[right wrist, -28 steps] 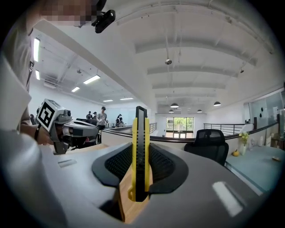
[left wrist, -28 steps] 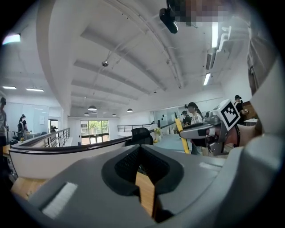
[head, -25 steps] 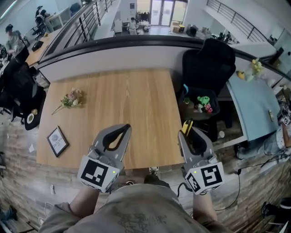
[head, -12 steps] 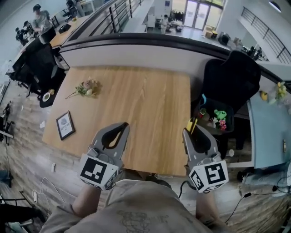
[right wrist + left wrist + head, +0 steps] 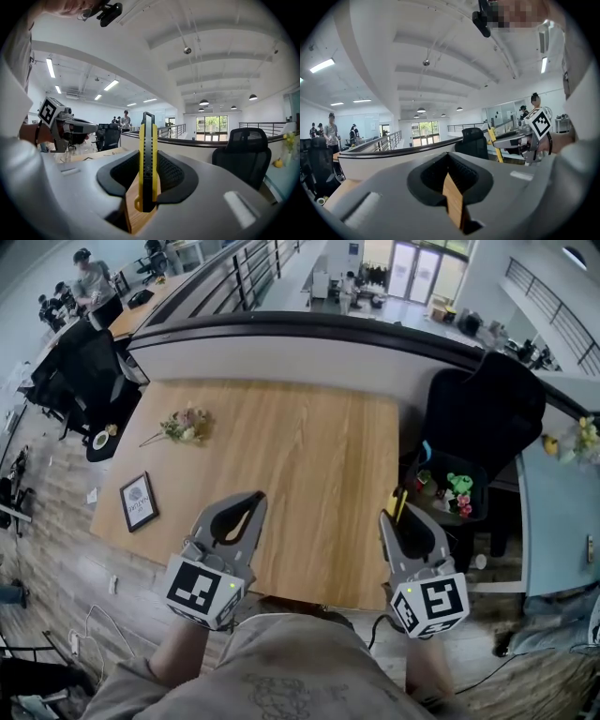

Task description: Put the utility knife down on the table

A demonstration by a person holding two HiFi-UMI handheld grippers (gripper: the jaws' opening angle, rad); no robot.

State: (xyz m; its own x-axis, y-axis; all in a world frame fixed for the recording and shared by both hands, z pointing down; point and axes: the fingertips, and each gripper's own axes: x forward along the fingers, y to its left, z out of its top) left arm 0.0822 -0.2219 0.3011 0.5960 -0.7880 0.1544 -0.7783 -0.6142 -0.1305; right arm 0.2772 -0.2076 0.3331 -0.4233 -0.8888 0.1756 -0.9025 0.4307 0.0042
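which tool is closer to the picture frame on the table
Left. The left tool is just right of the picture frame; the right tool, gripping the utility knife, is at the table's right edge.

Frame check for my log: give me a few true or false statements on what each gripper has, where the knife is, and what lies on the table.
1. The right gripper is shut on the yellow utility knife. True.
2. The utility knife lies flat on the wooden table. False: it stands upright between the right gripper's jaws and has not been put down.
3. The left gripper grips the framed picture. False: its jaws are together with nothing between them, and the framed picture lies on the wooden table near its left edge.
4. A flower sprig lies on the wooden table, apart from both grippers. True.
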